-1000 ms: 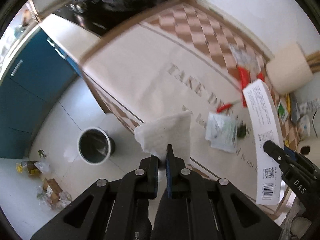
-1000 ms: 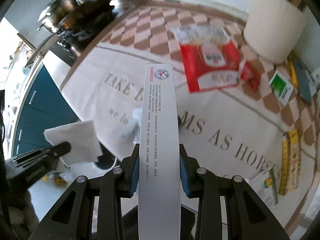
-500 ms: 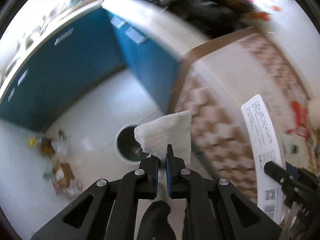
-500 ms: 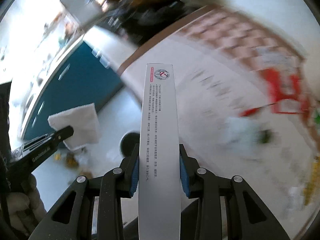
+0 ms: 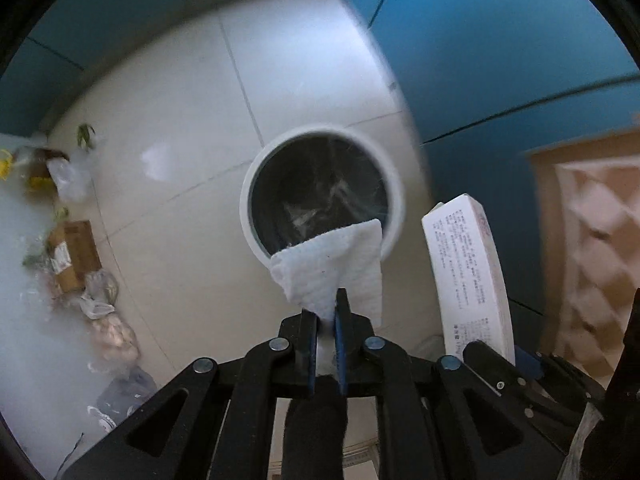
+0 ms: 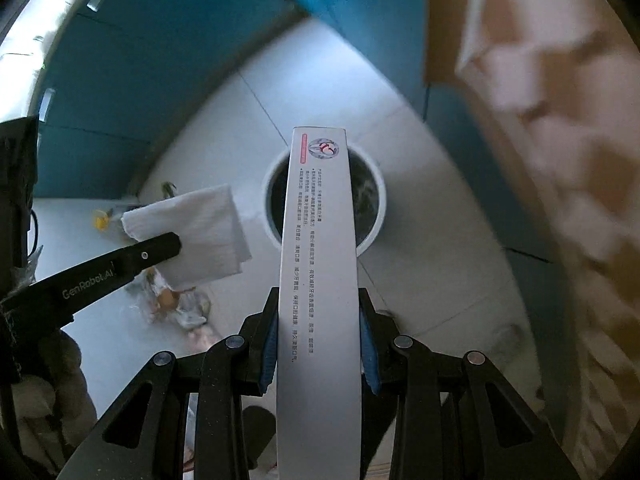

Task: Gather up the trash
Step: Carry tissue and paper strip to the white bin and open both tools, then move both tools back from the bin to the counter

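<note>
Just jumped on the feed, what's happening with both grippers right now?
Both are loaded and aimed down at the floor bin. The left gripper is shut on a white paper towel, whose top edge overlaps the trash bin rim in its view. The right gripper is shut on a long white carton, pointed toward the same bin. Nothing released yet; loose litter lies on the tiles nearby.

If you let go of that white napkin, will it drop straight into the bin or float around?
Probably floats a bit: the napkin looks thin and soft, creased where the left gripper pinches it. It is likely very light, so it may drift. It hangs over the bin rim, so it could miss.
</note>
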Demonstrator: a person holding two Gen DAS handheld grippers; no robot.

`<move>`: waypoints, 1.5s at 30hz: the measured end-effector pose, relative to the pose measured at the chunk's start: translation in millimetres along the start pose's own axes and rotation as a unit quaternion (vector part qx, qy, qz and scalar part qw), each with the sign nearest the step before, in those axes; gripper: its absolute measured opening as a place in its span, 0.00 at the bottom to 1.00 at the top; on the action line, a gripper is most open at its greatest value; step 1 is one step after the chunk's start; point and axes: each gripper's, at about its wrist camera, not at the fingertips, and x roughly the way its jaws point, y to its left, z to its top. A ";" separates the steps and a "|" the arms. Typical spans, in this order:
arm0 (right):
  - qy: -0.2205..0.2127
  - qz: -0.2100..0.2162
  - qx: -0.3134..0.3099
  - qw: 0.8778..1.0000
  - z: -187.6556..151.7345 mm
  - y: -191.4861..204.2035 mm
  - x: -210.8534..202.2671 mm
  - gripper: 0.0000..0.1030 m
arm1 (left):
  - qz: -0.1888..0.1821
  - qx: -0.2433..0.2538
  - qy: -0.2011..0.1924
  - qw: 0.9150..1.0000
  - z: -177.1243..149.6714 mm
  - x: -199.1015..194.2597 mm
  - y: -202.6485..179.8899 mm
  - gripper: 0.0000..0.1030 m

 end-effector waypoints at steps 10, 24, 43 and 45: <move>0.070 -0.010 0.023 0.997 61.2 -32.2 183.6 0.70 | 0.016 -0.043 -0.002 0.999 25.5 85.7 52.2 0.97; 0.001 -0.141 -0.065 0.988 69.2 1.5 139.9 1.00 | 0.114 -0.034 -0.065 0.991 -25.2 6.5 46.9 0.98; -0.081 -0.129 -0.112 0.982 2.8 72.9 -86.2 1.00 | 0.073 -0.056 -0.128 0.988 -110.6 -178.7 31.4 0.98; -0.091 -0.126 -0.117 0.981 -7.5 81.8 -114.5 1.00 | 0.068 -0.059 -0.133 0.987 -123.2 -197.9 31.1 0.98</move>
